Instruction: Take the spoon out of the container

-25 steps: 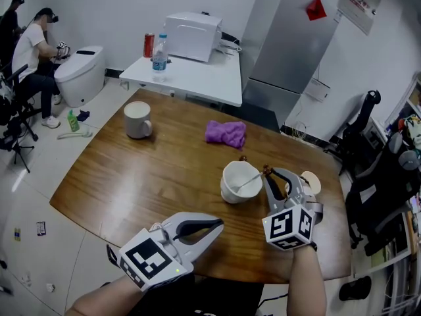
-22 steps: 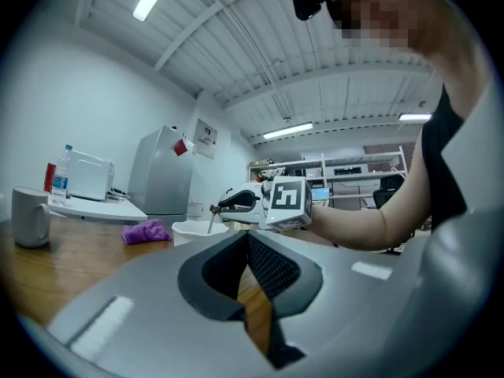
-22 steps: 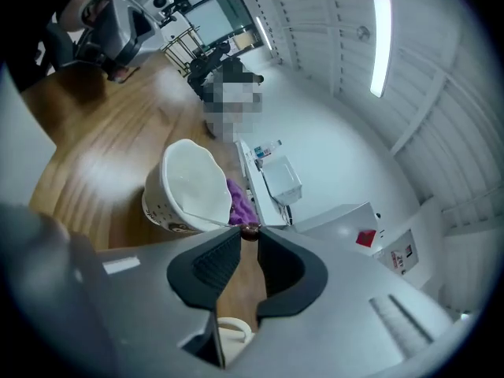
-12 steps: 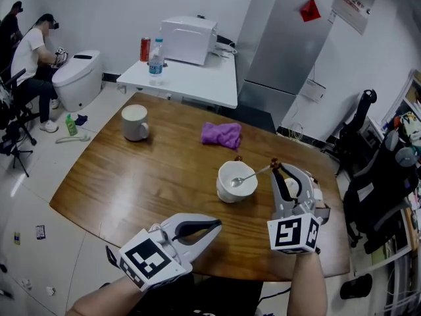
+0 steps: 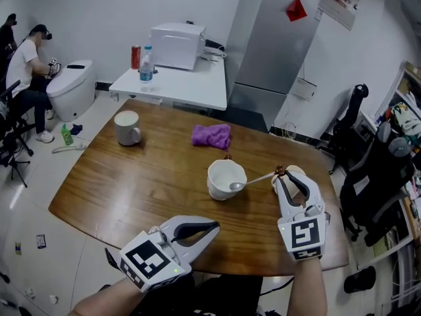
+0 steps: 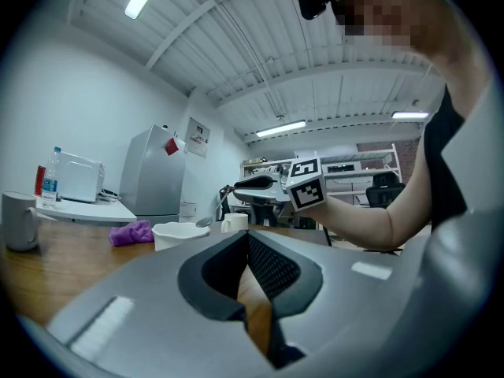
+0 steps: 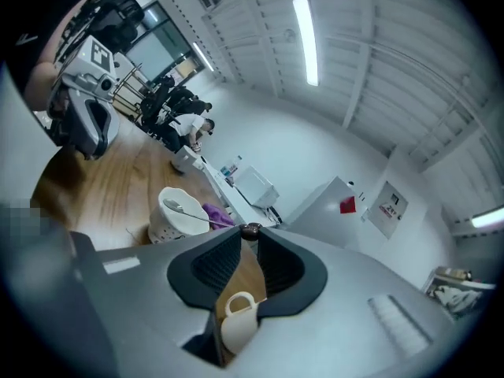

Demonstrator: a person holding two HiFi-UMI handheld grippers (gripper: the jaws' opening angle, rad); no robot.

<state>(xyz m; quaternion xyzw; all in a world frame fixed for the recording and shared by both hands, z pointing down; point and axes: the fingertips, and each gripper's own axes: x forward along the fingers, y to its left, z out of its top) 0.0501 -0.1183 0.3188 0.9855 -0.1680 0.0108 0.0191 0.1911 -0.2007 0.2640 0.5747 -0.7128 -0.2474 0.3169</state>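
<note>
Over the right half of the brown wooden worktop [image 5: 151, 176], mid-lift by the look of it. Got the right gripper [image 5: 281, 174] pinched shut on the dark brown knob at the handle end of the thin silver metal spoon [image 5: 253, 180], right at the jaw tips, nothing else in there. Seeing the scoop end right at the near rim of the round white container [image 5: 217, 188], barely clear of it, handle sloping up towards the gripper.

Tips for this bit:
- Go up first, then off to the right, so as not to clip the rim and tip the container.
- Stay firm on that pinch. Tiny round knob, long lever, so probably easy to end up with a swivelling or drooping spoon.
- Mind the small white handled mug [image 7: 236, 325] sitting just under the gripper when picking a landing spot.

Got the left gripper [image 5: 214, 228] parked low by the front edge, jaws together on nothing. Could steady the container if needed.

As for the spoon itself: slim, shiny, small oval scoop, brown bead on the end. Can't tell about anything in the scoop.
</note>
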